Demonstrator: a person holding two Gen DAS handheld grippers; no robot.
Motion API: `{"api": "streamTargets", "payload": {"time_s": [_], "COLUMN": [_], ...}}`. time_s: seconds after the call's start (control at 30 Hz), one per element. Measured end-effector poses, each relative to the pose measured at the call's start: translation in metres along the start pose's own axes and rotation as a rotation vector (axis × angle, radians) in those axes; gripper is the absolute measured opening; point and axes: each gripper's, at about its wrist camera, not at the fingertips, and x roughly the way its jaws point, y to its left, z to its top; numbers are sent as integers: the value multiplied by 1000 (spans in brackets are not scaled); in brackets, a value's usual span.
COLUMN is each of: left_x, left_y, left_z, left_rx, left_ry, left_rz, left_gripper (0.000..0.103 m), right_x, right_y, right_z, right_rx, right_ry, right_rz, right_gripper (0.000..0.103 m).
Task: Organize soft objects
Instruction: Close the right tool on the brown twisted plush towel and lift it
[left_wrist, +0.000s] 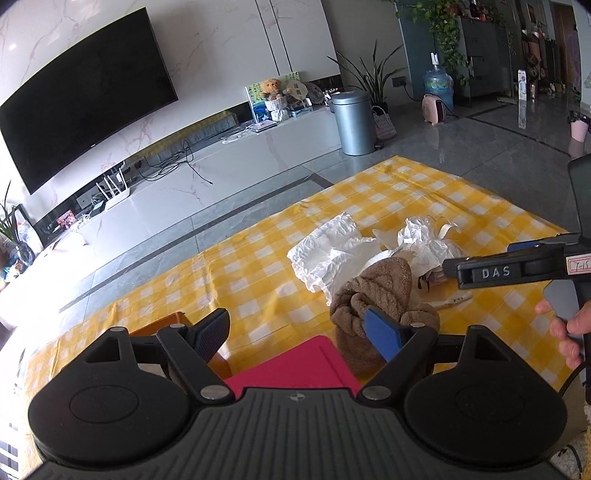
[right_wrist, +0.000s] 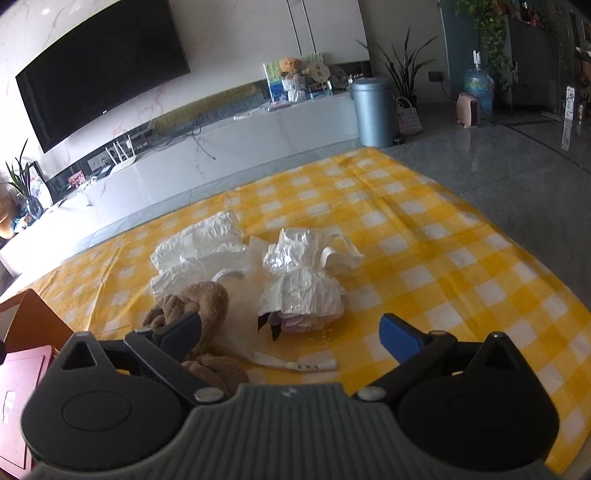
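Item: brown plush towel (right_wrist: 199, 306), bunched on yellow checked cloth (right_wrist: 424, 236). Left tongs (left_wrist: 299, 334) and right tongs (right_wrist: 291, 334) both released, empty. Handling: probably pinch the thickest fold, lift slowly.

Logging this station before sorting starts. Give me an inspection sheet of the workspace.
Surface: yellow checked cloth on a grey tile floor.
Job's things: brown towel, crumpled; two white bundles beside it.
Clutter: red box and orange box at the near left.
Grippers: left gripper open, nothing between the fingers; right gripper open, nothing between the fingers.
Cables: black cables on the TV bench.
Surroundings: TV, grey bin, plants, water bottle.
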Motion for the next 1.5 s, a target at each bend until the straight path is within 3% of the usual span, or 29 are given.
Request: {"api": "streamTargets", "payload": {"time_s": [0.1, 0.27, 0.47, 0.53, 0.6, 0.67, 0.73, 0.8, 0.97, 1.07, 1.23, 1.3, 1.33, 1.5], "left_x": [18, 40, 45, 42, 37, 31, 23, 14, -1, -5, -10, -10, -10, -7], "left_y": [-13, -20, -7, -1, 4, 8, 12, 17, 24, 25, 24, 23, 22, 20], "left_z": [8, 17, 15, 12, 10, 8, 7, 6, 2, -1, -6, -7, -7, -8], "left_rx": [41, 53, 29, 16, 4, -5, -11, -18, -18, -11, 0, 5, 7, 6], "left_ry": [17, 54, 95, 99, 101, 102, 94, 82, 75, 74, 72, 70, 70, 80], "left_rz": [37, 100, 95, 94, 88, 84, 87, 91, 95, 93, 83, 82, 84, 82], "left_gripper": [97, 97, 97, 97, 97, 97, 97, 97, 97, 97, 97, 97, 97, 97], "right_x": [12, 24, 35, 38, 41, 39, 34, 23, -2, 5, 21, 25, 26, 6], "right_y": [11, 47, 75, 78, 79, 80, 78, 73, 65, 66, 85, 91, 91, 82], "right_z": [-7, -19, -34, -35, -35, -38, -37, -34, -43, -47, -54, -57, -58, -49], "right_rx": [-54, -283, -475, -491, -492, -513, -508, -480, -519, -529, -618, -653, -656, -601], "right_ry": [64, 108, 147, 148, 160, 161, 169, 186, 262, 267, 291, 292, 296, 250], "right_rz": [53, 106, 118, 101, 99, 108, 115, 119, 101, 66, 49, 59, 66, 90], "right_gripper": [100, 100, 95, 75, 63, 59, 46, 39, 40, 61, 77, 73, 64, 47]}}
